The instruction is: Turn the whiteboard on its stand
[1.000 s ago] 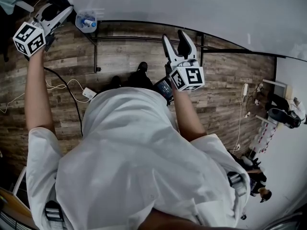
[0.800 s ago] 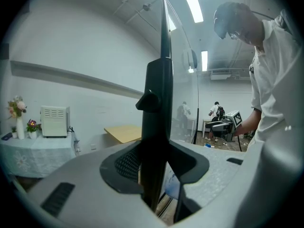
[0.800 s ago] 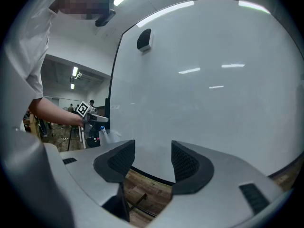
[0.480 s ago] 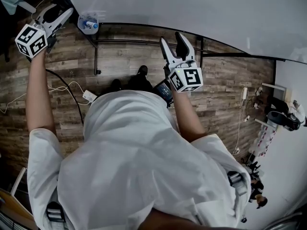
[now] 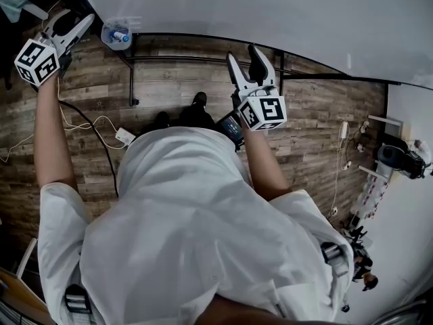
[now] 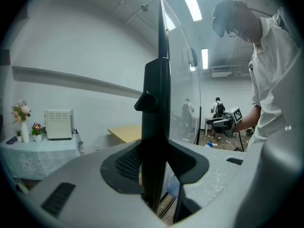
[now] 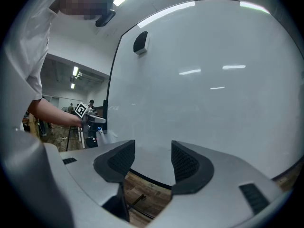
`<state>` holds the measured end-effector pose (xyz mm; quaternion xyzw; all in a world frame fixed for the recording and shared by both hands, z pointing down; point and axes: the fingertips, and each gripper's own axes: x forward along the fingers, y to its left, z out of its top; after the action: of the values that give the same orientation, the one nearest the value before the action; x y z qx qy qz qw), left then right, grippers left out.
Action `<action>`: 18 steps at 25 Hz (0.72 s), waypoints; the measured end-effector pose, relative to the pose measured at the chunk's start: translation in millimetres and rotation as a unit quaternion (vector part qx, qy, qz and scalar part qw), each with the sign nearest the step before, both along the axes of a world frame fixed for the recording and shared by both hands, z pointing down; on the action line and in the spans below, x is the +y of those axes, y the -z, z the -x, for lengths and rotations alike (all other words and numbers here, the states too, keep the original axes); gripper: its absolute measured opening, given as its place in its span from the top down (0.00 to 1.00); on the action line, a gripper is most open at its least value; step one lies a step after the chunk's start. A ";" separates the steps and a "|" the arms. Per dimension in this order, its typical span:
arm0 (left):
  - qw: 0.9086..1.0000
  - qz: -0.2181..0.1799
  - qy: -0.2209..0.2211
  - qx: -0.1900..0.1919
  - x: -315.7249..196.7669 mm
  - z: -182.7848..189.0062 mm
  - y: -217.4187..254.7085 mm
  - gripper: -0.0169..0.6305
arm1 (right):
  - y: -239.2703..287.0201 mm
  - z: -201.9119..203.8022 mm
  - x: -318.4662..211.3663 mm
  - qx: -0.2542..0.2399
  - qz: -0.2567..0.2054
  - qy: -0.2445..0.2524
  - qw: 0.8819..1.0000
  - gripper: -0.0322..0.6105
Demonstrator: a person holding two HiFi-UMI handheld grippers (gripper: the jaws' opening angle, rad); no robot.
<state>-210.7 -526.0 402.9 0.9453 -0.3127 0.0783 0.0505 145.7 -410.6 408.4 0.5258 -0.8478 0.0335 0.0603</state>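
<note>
The whiteboard (image 5: pixel 270 9) fills the top of the head view as a big white sheet with a dark lower rim. My left gripper (image 5: pixel 82 23) is at its left end, shut on the whiteboard's side edge. In the left gripper view the dark edge frame (image 6: pixel 159 103) runs upright between the pads of the left gripper (image 6: pixel 156 167). My right gripper (image 5: pixel 249 58) is open just below the board's lower rim, with nothing between its fingers. In the right gripper view the right gripper (image 7: pixel 153 161) faces the board's white face (image 7: pixel 209 80).
The stand's black bars (image 5: pixel 203 59) run under the board above the wooden floor. A clear marker tray (image 5: pixel 118 32) hangs near the left gripper. Cables and a white adapter (image 5: pixel 124 135) lie on the floor. Clutter stands at the right (image 5: pixel 399 160). A table with a white appliance (image 6: pixel 58 124) is beyond the board.
The left gripper has shut on the board's edge and drifted a little to the left, and the board's left end and the marker tray shifted with it. The right gripper barely moved.
</note>
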 end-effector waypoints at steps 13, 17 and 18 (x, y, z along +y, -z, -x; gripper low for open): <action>1.000 0.001 0.020 -0.005 1.7 38.6 4.4 0.72 | 2.2 9.4 2.4 0.000 0.003 0.000 1.000 0.58; 1.000 0.003 0.028 -0.004 3.4 43.4 3.3 0.72 | 1.0 6.8 4.5 0.000 0.001 0.004 1.000 0.58; 1.000 0.005 0.029 -0.002 5.1 47.9 3.1 0.72 | 1.0 8.8 6.5 0.000 0.001 0.004 1.000 0.58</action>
<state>-258.6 -520.9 399.9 0.9353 -0.3400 0.0801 0.0565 137.0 -404.1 407.3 0.5220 -0.8501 0.0338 0.0605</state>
